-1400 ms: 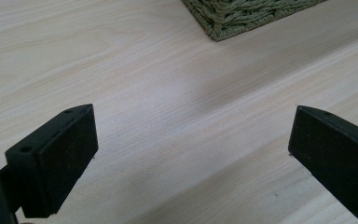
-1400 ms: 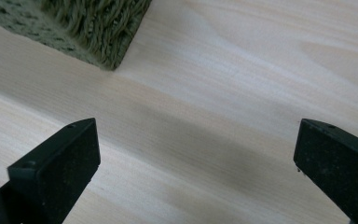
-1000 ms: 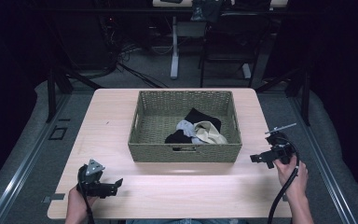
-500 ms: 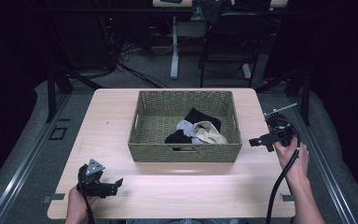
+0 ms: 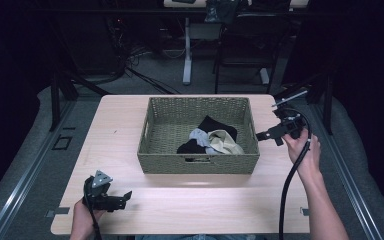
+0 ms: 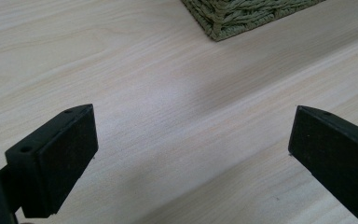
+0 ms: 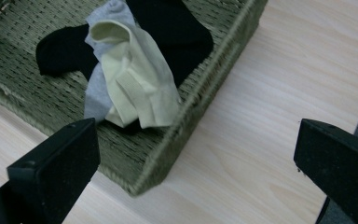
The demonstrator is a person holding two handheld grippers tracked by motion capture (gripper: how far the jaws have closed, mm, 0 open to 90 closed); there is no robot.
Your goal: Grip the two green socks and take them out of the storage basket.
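One woven basket (image 5: 198,162) stands on the middle of the light wooden tabletop (image 5: 120,125), a little toward the far edge. The basket is olive-green, rectangular, with low walls and a handle slot in its near wall. Inside it lies a small pile of socks, placed toward the right and near part of the basket floor. A cream sock (image 7: 137,88) lies on top, folded and wrinkled, with its open cuff turned up. Under it is a grey sock (image 7: 95,95), of which the edges come out at two sides. Black socks (image 7: 172,28) lie below and around these two, one part reaching toward the far side and another part toward the left. In the right gripper view the cream sock touches the inner side of the basket wall. The rest of the basket floor is bare weave.

The right tongs (image 5: 265,135) are held in the air just beside the right wall of the basket, pointing toward it, and their jaws stand wide apart with nothing between them. The socks are near these tongs but not touched. The left tongs (image 5: 125,196) rest low over the near left part of the tabletop, well apart from the basket, and they are also spread open and hold nothing.
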